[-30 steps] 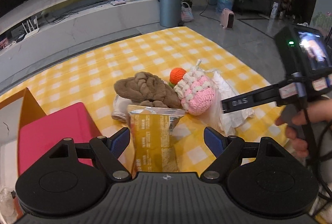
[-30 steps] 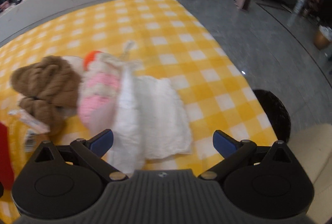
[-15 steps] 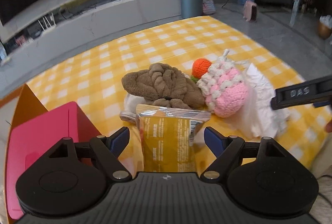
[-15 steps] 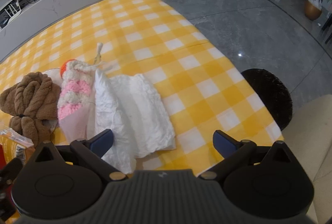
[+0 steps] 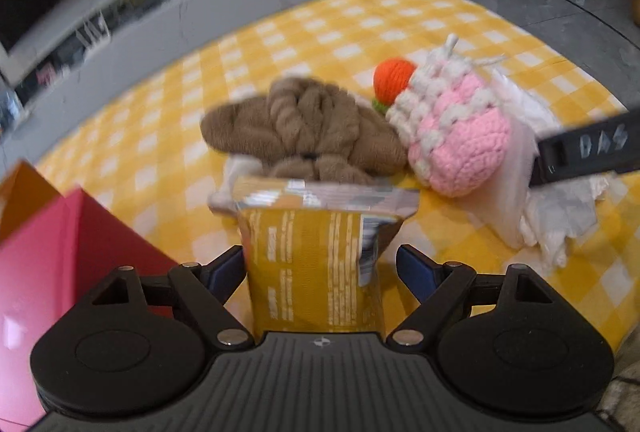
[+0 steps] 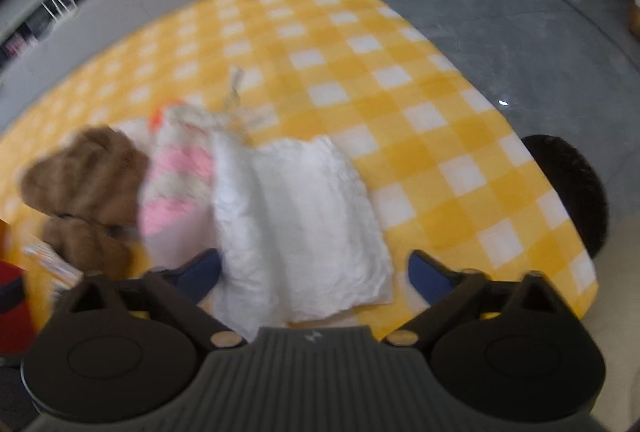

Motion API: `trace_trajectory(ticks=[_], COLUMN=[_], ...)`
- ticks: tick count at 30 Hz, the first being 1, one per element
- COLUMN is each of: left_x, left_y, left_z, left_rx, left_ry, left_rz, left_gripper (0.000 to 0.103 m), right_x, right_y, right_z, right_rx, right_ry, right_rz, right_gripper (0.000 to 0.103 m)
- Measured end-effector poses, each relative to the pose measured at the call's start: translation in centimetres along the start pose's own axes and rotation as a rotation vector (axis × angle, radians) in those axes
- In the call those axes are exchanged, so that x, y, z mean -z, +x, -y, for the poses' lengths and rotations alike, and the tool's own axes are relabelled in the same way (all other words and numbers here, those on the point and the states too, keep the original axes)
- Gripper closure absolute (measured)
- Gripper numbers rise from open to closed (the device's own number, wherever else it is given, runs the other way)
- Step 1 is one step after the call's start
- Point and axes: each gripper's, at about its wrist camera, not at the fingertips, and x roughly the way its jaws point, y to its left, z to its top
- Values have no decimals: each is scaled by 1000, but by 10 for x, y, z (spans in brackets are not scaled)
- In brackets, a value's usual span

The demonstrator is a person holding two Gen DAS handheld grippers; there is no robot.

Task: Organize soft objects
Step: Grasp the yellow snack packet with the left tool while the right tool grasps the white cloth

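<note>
The left gripper [image 5: 320, 268] fingers clench a yellow foil snack packet [image 5: 316, 264], while the right gripper [image 6: 314, 272] fingers are closing, not yet pressing, around crinkled white tissue [image 6: 296, 216].

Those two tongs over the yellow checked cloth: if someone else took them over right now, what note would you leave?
Left tongs: a yellow snack packet stands between the pads; whether it is gripped is unclear.
Right tongs: closing around the near edge of the white cloth, not yet pinching it.
Things: brown plush, pink-and-white crochet pouch and orange crochet ball are heaped together on the checked cloth; a red box sits left.
Done: nothing visibly sorted.
Left: probably grip the white cloth, then sort the heap.
</note>
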Motion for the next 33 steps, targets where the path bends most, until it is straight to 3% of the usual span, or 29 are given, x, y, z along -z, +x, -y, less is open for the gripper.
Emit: trace_trajectory(ticks=[2,3,4,6,9,15,25,33], left_x=[1,2,2,3,5,11,6,0], left_y=[9,11,9,6,1,-19,-60,-84], left_z=[-3,-4,-7,-10,-10,-7,-26,-51], left_rx=[17,18,35,48,57,89,232,366], left_ry=[-10,-6,-10,-10,3,35,-70,-191], left_rz=[-54,-65,-52,-61,-65,-30,83,131], left_gripper=[26,27,35,39,43,43,43,44], right_x=[1,1,1,4,7,14,17,19], right_y=[7,4,2,-3,-16,-47,-66,-78], right_z=[4,5,6,7,10,26,35,39], right_rx=[-45,-56,-77,-92,-67,-67,-74,-96], right_ry=[38,42,44,43,39,85,116,127], right_rz=[-28,-19,-17,-4,27,124,189,222], right_gripper=[41,55,60,75,84,85,85,85])
